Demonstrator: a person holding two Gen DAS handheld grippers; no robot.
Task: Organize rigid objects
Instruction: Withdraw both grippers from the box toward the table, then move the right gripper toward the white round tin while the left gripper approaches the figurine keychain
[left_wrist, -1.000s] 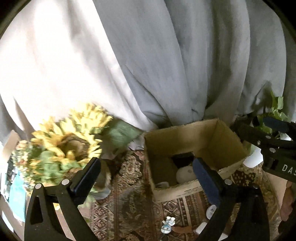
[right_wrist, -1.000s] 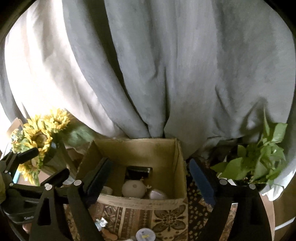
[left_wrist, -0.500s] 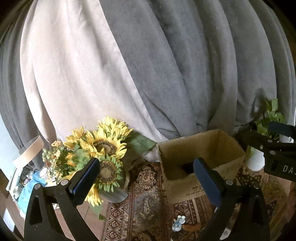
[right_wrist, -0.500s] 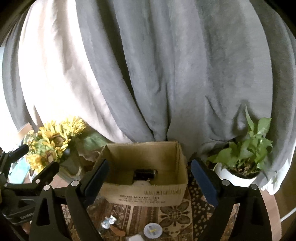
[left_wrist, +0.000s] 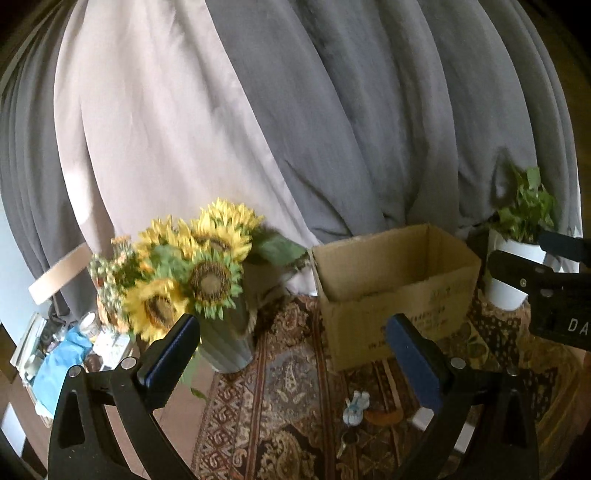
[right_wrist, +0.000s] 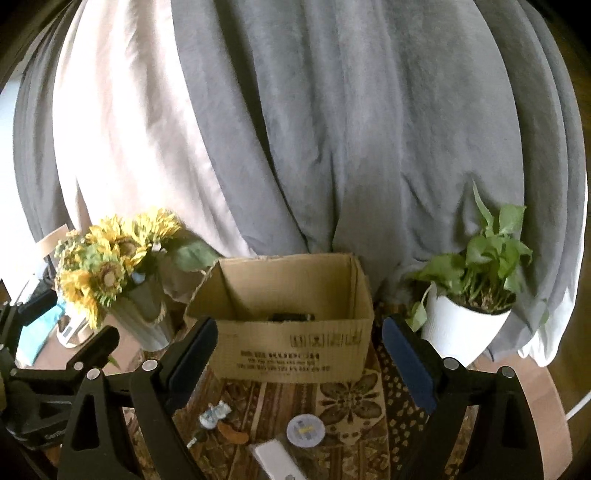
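An open cardboard box (right_wrist: 295, 343) stands on a patterned rug; it also shows in the left wrist view (left_wrist: 399, 288). A dark object (right_wrist: 290, 316) peeks over its front wall. In front of the box lie a small white-blue figurine (right_wrist: 214, 413), a brown curved piece (right_wrist: 232, 435), a round white lid (right_wrist: 306, 430) and a white flat bar (right_wrist: 275, 459). The figurine (left_wrist: 355, 402) shows in the left wrist view too. My right gripper (right_wrist: 299, 365) is open and empty, short of the box. My left gripper (left_wrist: 291, 358) is open and empty, left of the box.
A vase of sunflowers (left_wrist: 199, 284) stands left of the box. A white pot with a green plant (right_wrist: 469, 306) stands to its right. Grey and beige curtains (right_wrist: 332, 129) hang behind. Clutter with a blue cloth (left_wrist: 59, 362) lies at far left.
Both grippers have pulled back and dropped lower from over the box. The box now looks farther away and its contents are mostly hidden behind its front wall.
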